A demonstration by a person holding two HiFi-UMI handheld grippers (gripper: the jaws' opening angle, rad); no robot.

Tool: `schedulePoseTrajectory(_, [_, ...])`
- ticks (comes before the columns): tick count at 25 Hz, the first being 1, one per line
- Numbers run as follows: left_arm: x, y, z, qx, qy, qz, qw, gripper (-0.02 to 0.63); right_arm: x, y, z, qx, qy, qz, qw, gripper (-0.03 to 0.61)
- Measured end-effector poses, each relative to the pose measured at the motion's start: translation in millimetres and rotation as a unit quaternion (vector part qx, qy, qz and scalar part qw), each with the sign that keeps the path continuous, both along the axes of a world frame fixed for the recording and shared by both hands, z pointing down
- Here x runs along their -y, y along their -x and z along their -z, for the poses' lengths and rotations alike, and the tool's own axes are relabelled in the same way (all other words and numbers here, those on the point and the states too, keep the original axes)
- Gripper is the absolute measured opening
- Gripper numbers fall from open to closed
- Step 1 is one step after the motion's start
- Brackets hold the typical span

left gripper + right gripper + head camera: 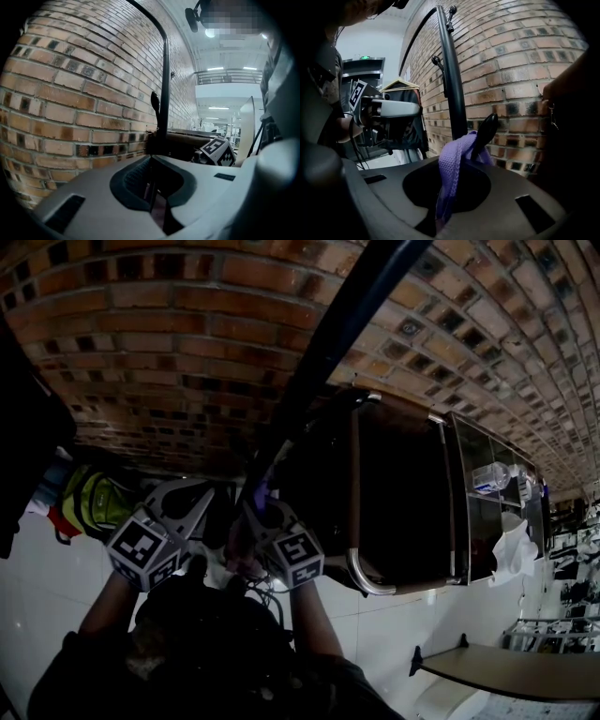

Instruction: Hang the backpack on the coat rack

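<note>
Pinching the fingers point(506, 187) of the right gripper point(440, 213) tight onto a purple webbing loop point(452, 159), with no gap showing beside the strap. Leading that loop up from the grip and round a dark knob-tipped hook point(485, 133) low on the coat rack point(452, 84), with purple showing on both sides of the hook. Holding the dark backpack point(572, 154) just right of the hook, close against the brick wall point(511, 70), with a small zip pull point(553, 119) dangling at its left edge and most of its body lost past the right side of the right gripper view. Holding the left gripper point(152, 197) up to the left of the rack's black pole, near the right gripper but apart from it, with its fingers point(93, 197) drawn together to a thin dark seam; not possible to tell whether anything thin is caught in there. Pointing both grippers toward the far wall. Standing over a white tiled floor point(56, 596), with a yellow-green bag point(94, 498) lying at the left by the wall and a dark cabinet point(403, 493) with a metal frame standing at the right against the bricks. Showing dark clothes point(405, 122) on a wooden hanger point(403, 85) beyond the left gripper, farther left along the wall
</note>
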State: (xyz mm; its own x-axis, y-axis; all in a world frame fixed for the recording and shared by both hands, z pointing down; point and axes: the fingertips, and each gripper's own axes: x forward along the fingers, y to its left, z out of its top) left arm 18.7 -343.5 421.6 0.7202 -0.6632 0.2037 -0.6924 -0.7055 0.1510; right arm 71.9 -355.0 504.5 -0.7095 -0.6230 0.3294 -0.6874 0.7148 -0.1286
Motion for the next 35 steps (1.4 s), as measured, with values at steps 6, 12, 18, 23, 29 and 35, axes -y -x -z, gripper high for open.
schedulePoseTrajectory(6, [-5,-4,0,-0.003,0.001,0.004,1.0,0.044,1,-1,-6,-0.001,0.013,-0.011,1.0,0.049])
schedulePoseTrajectory(12, [-8,-4,3,-0.005,-0.006,0.008,0.9999,0.044,-3,-5,-11,-0.009,0.015,-0.019,1.0,0.12])
schedulePoseTrajectory(18, [-11,-5,1,-0.001,-0.003,0.01,0.9999,0.044,-4,-9,-12,-0.065,-0.03,-0.033,0.997,0.15])
schedulePoseTrajectory(23, [-14,-6,1,0.002,0.0,0.01,0.9999,0.044,-9,-19,-3,-0.042,-0.026,-0.048,0.998,0.204])
schedulePoseTrajectory(29, [-19,-16,-1,0.003,0.005,0.006,1.0,0.044,-23,-37,38,0.023,-0.037,-0.073,0.996,0.204])
schedulePoseTrajectory(35, [-23,-34,7,-0.001,-0.007,0.0,1.0,0.044,-30,-48,70,0.033,-0.073,-0.079,0.994,0.085])
